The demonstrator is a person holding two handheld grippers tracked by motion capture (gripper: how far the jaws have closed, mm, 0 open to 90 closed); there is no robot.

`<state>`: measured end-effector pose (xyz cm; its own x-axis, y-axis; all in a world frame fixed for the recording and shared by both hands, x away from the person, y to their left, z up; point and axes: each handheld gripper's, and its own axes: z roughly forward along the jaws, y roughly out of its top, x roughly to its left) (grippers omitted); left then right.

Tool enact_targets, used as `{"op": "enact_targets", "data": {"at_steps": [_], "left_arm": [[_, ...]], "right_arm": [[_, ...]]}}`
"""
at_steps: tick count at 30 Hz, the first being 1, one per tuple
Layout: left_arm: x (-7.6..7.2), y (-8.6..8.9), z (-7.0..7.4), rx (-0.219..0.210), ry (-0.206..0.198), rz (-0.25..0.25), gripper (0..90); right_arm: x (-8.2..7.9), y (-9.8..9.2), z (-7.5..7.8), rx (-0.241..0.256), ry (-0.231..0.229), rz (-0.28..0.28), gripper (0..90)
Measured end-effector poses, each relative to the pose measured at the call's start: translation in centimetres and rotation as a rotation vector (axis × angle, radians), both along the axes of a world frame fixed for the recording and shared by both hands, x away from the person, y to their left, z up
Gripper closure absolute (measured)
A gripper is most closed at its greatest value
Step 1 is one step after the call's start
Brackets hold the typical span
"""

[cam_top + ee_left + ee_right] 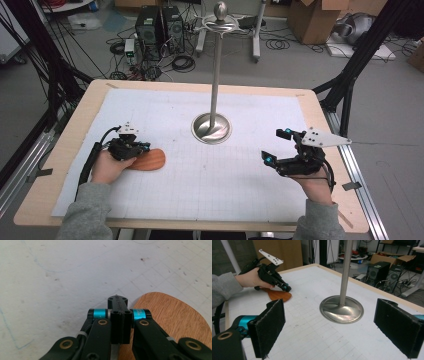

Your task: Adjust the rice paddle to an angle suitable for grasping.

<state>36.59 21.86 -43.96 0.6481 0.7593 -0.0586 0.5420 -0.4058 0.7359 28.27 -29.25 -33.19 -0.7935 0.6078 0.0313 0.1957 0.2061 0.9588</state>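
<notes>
The left hand-held gripper (141,148) rests closed beside the wooden paddle (150,160) on the table's (60,150) left, while the right hand-held gripper (276,146) hovers wide open near the metal stand (212,127).

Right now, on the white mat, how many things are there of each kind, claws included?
Wooden paddle-shaped piece: 1
Metal stand on round base: 1
Handheld claws: 2, left claw and right claw
Total: 4
</notes>
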Motion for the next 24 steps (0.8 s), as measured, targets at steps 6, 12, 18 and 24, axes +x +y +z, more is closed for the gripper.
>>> {"op": "enact_targets", "data": {"at_steps": [6, 12, 18, 24], "left_arm": [[-1.2, -1.2, 0.1, 0.017, 0.001, -0.051, 89.5], [-2.7, -2.3, 0.2, 0.027, 0.004, -0.105, 89.5], [-4.0, -3.0, 0.3, 0.037, 0.006, -0.151, 89.5], [-5.8, -3.0, -0.2, -0.018, -0.007, -0.185, 89.5]], "right_arm": [[0.0, 0.0, 0.0, 0.003, 0.002, -0.002, 8.7], [0.0, 0.1, 0.0, -0.002, 0.002, 0.001, 8.8], [0.0, 0.2, 0.0, -0.006, 0.001, 0.003, 8.8], [0.0, 0.2, 0.0, -0.011, 0.002, 0.002, 8.8]]}}
